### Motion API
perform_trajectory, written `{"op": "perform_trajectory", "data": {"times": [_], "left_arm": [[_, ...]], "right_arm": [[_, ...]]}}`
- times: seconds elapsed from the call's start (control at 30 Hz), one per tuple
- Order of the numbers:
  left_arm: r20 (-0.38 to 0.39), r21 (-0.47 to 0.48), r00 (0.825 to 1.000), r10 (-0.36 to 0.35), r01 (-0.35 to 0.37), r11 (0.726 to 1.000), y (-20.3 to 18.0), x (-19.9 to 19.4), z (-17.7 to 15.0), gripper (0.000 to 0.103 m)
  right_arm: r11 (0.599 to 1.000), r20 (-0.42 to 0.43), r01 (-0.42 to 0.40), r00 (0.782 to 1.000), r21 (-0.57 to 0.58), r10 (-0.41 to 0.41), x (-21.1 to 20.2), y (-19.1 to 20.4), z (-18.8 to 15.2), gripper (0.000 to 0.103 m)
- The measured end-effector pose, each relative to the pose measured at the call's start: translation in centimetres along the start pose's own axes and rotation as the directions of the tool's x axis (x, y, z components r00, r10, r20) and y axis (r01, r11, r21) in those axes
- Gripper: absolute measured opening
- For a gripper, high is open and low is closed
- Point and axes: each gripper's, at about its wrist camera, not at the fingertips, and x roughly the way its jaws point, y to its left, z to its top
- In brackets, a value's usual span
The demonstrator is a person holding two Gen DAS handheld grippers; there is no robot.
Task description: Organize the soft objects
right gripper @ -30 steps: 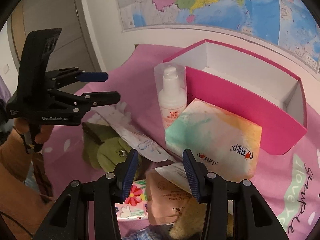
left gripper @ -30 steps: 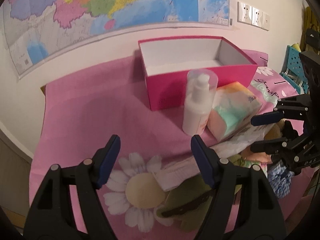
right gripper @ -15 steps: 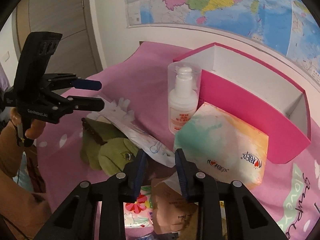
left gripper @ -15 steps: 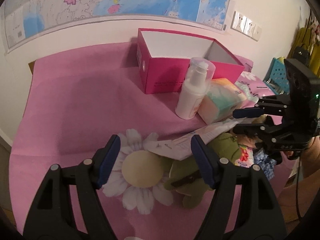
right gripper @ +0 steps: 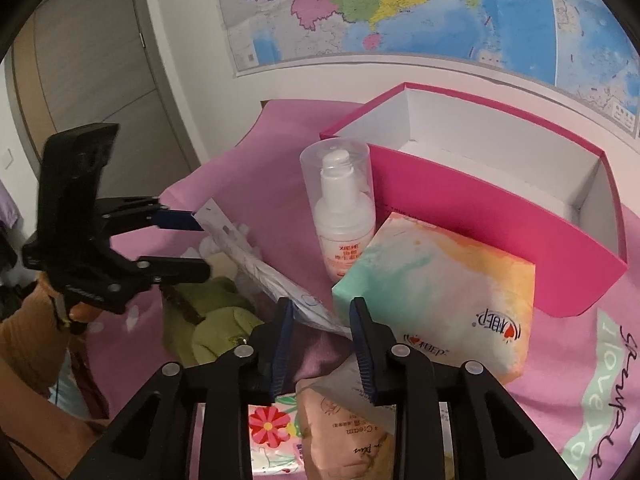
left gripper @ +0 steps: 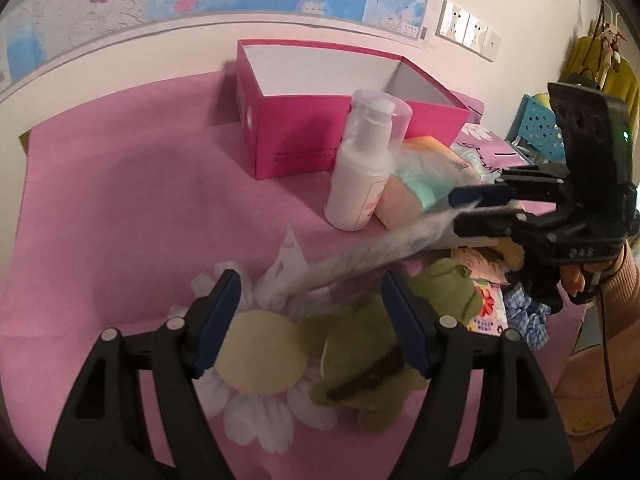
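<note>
Right gripper has just been closing and now pinches the near end of the white pouch; in the left view the pouch runs taut and blurred from its jaws down toward the cloth. Left gripper is spread with nothing between its pads, hovering over the green plush.

Landmark is the pink box, open-topped, and what shows of its inside is bare. Bottle stands touching the box's front wall. Tissue pack lies just in front of the box, beside the bottle. Pouch stretches leftward away from the box, over the plush. Other sachets lie nearer the viewer than the tissue pack.

Step looks like lifting the pouch clear to drop it in the box. To do it well: keep the pinch firm, since the film is thin and slippery. Lift high enough before swinging boxward, because the bottle stands in the path and would tip easily. The free end may snag the plush, so the left tongs could press the plush down.
</note>
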Motion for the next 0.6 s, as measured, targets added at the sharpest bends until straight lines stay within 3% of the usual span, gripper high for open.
{"op": "perform_trajectory", "data": {"times": [0.07,0.13,0.27,0.33,0.6], "left_arm": [[-0.001,-0.001,1.000,-0.021,0.021,1.000,0.2,0.4,0.1,0.068],[-0.011,-0.002,0.999,-0.047,0.047,0.999,0.2,0.9,0.2,0.051],[-0.019,0.012,0.999,-0.042,0.042,0.999,-0.4,1.3,0.1,0.046],[-0.018,0.000,0.999,-0.045,0.045,0.999,-0.5,1.1,0.1,0.042],[0.065,-0.007,0.997,-0.040,0.040,0.999,-1.7,-2.3,1.0,0.040]], "right_arm": [[1.000,-0.001,-0.004,1.000,-0.002,0.004,0.1,0.0,-0.2,0.033],[1.000,-0.005,-0.010,1.000,0.001,0.010,0.2,0.0,-0.5,0.033],[1.000,0.011,0.012,1.000,0.000,-0.012,0.5,0.1,-0.4,0.026],[1.000,0.017,-0.002,1.000,0.010,0.002,0.4,0.1,-0.4,0.017],[0.999,0.101,-0.031,0.995,0.035,0.028,-2.3,0.4,0.7,0.012]]}}
